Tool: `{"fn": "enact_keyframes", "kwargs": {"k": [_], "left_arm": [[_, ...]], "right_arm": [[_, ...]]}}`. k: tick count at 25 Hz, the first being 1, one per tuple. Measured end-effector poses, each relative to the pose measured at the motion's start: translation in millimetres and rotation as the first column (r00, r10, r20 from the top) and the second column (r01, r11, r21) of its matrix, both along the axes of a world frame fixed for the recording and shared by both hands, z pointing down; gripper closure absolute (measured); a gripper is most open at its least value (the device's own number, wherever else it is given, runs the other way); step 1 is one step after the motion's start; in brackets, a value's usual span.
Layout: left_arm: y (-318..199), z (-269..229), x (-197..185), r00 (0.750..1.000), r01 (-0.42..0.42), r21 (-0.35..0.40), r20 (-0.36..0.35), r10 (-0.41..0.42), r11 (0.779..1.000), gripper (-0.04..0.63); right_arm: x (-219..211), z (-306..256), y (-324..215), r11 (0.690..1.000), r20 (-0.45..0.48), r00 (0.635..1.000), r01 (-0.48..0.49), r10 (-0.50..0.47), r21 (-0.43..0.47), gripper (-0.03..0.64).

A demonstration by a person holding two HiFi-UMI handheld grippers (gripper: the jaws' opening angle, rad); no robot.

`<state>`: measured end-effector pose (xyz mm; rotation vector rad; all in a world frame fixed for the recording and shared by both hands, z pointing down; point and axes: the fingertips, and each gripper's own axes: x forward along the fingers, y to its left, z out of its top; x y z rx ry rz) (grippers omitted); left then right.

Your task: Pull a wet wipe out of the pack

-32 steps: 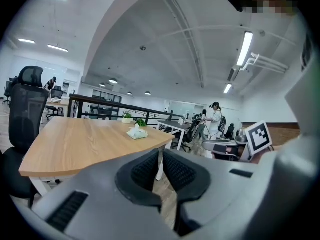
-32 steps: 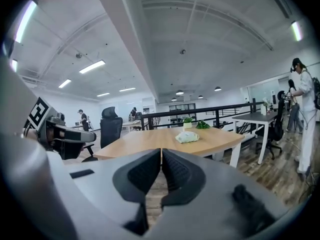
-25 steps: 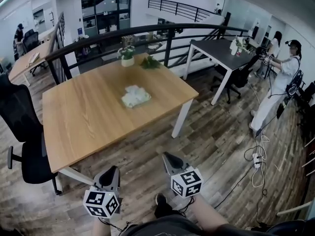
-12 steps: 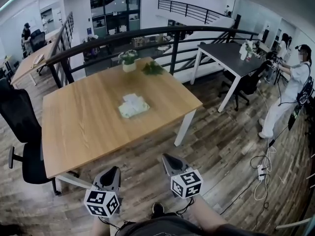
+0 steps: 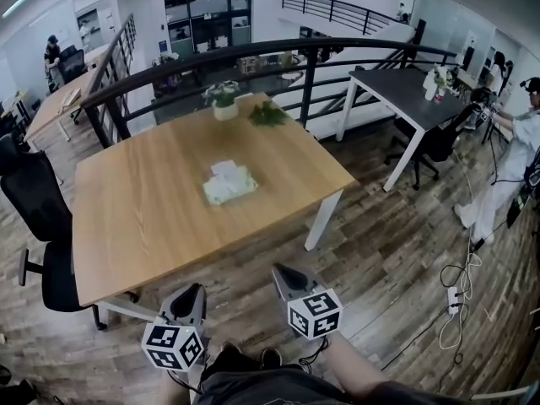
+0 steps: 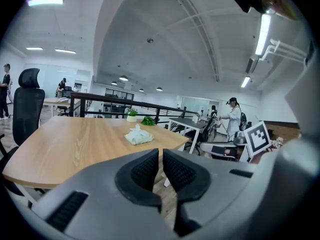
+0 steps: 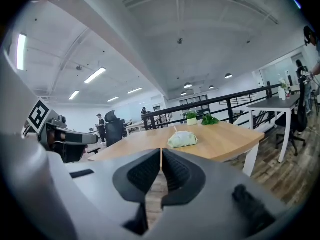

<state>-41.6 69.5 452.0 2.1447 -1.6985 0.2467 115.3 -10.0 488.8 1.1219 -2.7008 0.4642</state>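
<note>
The wet wipe pack (image 5: 229, 184), pale green with a white wipe sticking out of its top, lies near the middle of the wooden table (image 5: 143, 218). It also shows far ahead as the pack (image 6: 138, 136) in the left gripper view and the pack (image 7: 182, 139) in the right gripper view. My left gripper (image 5: 192, 294) hangs over the floor in front of the table's near edge, well short of the pack. Its jaws (image 6: 160, 151) stand almost together with nothing between them. My right gripper (image 5: 283, 272) is beside it, shut and empty (image 7: 161, 151).
A potted plant (image 5: 224, 99) and green leaves (image 5: 268, 115) sit at the table's far edge. A black office chair (image 5: 38, 218) stands left of the table. A dark table (image 5: 396, 87), a railing (image 5: 253, 53), a person (image 5: 523, 142) and floor cables (image 5: 456, 294) lie to the right.
The head view has come a little closer to the table and both grippers have moved forward with it. Their jaws look the same. The pack has not moved.
</note>
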Motion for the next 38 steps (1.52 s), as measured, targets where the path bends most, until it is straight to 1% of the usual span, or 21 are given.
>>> {"fn": "enact_keyframes", "kwargs": {"k": [7, 13, 16, 22, 25, 32, 38], "left_arm": [[-29, 3, -4, 1.000, -0.022, 0.004, -0.014, 0.022, 1.000, 0.558], [-76, 20, -12, 0.996, -0.061, 0.002, -0.058, 0.061, 0.998, 0.558], [-107, 24, -23, 0.994, -0.081, -0.007, -0.072, 0.080, 0.997, 0.558], [-177, 29, -47, 0.989, -0.119, -0.009, -0.096, 0.117, 0.993, 0.558], [-204, 31, -59, 0.986, -0.131, -0.014, -0.109, 0.129, 0.991, 0.558], [-248, 41, -81, 0.977, -0.169, -0.028, -0.139, 0.164, 0.985, 0.558], [-275, 49, -84, 0.964, -0.221, -0.037, -0.161, 0.212, 0.975, 0.558]], "right_arm": [[-2, 11, -13, 1.000, -0.037, 0.999, 0.005, -0.006, -0.025, 0.592], [-7, 21, -51, 0.999, -0.079, 0.997, -0.026, 0.024, -0.027, 0.592], [-17, 20, -79, 0.999, -0.091, 0.995, -0.045, 0.043, -0.028, 0.592], [-46, 24, -143, 0.998, -0.128, 0.990, -0.060, 0.055, -0.034, 0.592], [-61, 24, -168, 0.997, -0.141, 0.988, -0.064, 0.059, -0.035, 0.592], [-86, 32, -206, 0.995, -0.173, 0.982, -0.083, 0.073, -0.048, 0.592], [-97, 37, -225, 0.993, -0.197, 0.976, -0.106, 0.093, -0.058, 0.592]]}}
